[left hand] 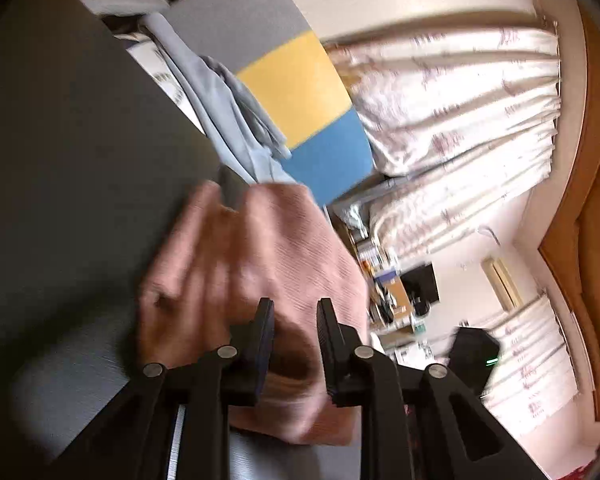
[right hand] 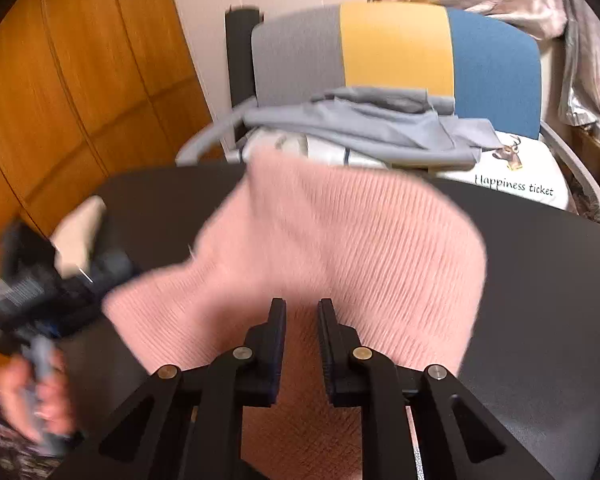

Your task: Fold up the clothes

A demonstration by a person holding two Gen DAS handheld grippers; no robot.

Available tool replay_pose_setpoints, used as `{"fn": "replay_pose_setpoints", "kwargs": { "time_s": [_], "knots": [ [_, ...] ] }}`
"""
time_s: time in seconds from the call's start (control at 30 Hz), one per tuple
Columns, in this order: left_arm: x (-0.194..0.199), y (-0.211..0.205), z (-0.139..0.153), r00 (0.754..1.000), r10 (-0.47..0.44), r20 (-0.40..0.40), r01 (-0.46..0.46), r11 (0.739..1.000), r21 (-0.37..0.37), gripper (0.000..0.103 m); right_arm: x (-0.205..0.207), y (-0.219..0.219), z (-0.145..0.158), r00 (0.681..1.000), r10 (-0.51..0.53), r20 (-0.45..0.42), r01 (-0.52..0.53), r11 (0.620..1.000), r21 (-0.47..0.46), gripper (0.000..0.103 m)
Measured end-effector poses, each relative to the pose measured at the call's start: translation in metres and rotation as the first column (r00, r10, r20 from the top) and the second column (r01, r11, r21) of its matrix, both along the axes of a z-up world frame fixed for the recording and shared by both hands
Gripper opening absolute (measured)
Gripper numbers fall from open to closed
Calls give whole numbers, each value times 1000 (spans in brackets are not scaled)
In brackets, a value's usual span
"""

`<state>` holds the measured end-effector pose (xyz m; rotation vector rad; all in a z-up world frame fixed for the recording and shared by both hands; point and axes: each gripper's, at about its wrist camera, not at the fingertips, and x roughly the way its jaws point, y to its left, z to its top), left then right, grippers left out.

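A pink ribbed knit garment is bunched over the dark table, blurred by motion. My left gripper has a fold of it filling the gap between its narrowly parted jaws; blur hides whether the pads press. My right gripper has its jaws close together on the near edge of the same garment. In the right wrist view the left gripper shows as a dark blur at the garment's left corner, with a hand on its handle.
Behind the table stands a chair with a grey, yellow and blue back. A grey-blue garment lies on its white printed cushion. Wooden panels are at the left, curtains beyond.
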<state>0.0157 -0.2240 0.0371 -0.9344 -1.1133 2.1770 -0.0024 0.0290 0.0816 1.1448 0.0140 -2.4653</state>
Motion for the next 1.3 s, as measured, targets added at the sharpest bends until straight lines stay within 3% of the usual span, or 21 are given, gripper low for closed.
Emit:
{"fn": "replay_pose_setpoints", "kwargs": {
  "time_s": [0.07, 0.1, 0.13, 0.2, 0.3, 0.4, 0.47, 0.63, 0.73, 0.83, 0.97, 1.03, 1.1, 1.2, 1.3],
  "knots": [
    [-7, 17, 10, 999, -42, 23, 43, 997, -69, 23, -6, -10, -16, 999, 29, 22, -29, 1000, 0, 17],
    [-12, 33, 11, 997, -53, 55, 63, 976, -207, 23, -4, -16, -23, 998, 59, 33, -58, 998, -10, 17],
    [-15, 44, 10, 995, -44, 88, 70, 943, -326, 23, 0, -19, -26, 996, 84, 32, -83, 996, -24, 17],
    [-23, 58, 2, 993, 12, 120, 58, 828, -558, 23, 3, -19, -25, 993, 118, 31, -117, 992, -43, 17],
    [-21, 65, -4, 995, -13, 95, 71, 765, -640, 24, 12, -1, -8, 993, 112, -30, -113, 992, -60, 17],
    [-18, 73, 0, 998, -31, 49, 57, 699, -713, 24, 3, 33, 18, 990, 15, -143, -26, 997, -73, 17],
    [-23, 78, 3, 999, -22, 34, 41, 668, -743, 24, -15, 49, 29, 990, -9, -141, -6, 994, -106, 18],
    [-41, 68, 1, 997, 12, 74, 46, 679, -733, 25, -71, 21, 25, 994, 83, -77, -86, 996, -33, 19],
    [-34, 62, -5, 997, 30, 67, 28, 683, -730, 25, -104, 1, -7, 999, 30, 42, -33, 998, 55, 13],
    [-26, 54, -13, 998, 33, 61, 20, 707, -707, 25, -117, 4, -26, 997, -30, 65, 28, 999, 36, 13],
    [-25, 51, -18, 997, 19, 69, 34, 723, -690, 25, -107, 3, -20, 1000, 0, 17, -1, 997, 79, 13],
    [-25, 45, -14, 996, 7, 88, 53, 749, -661, 25, -101, 16, -5, 999, -25, 23, 25, 1000, -5, 15],
    [-22, 37, -6, 996, 8, 86, 49, 762, -646, 25, -84, 37, 21, 999, -48, 3, 48, 990, -131, 24],
    [-12, 18, 6, 998, 34, 61, 11, 784, -621, 25, -38, 52, 42, 998, -22, -63, 11, 985, -171, 52],
    [-7, -2, 13, 998, 56, 39, -25, 835, -550, 21, 9, 62, 43, 998, 3, -69, -13, 990, -143, 51]
  ]
}}
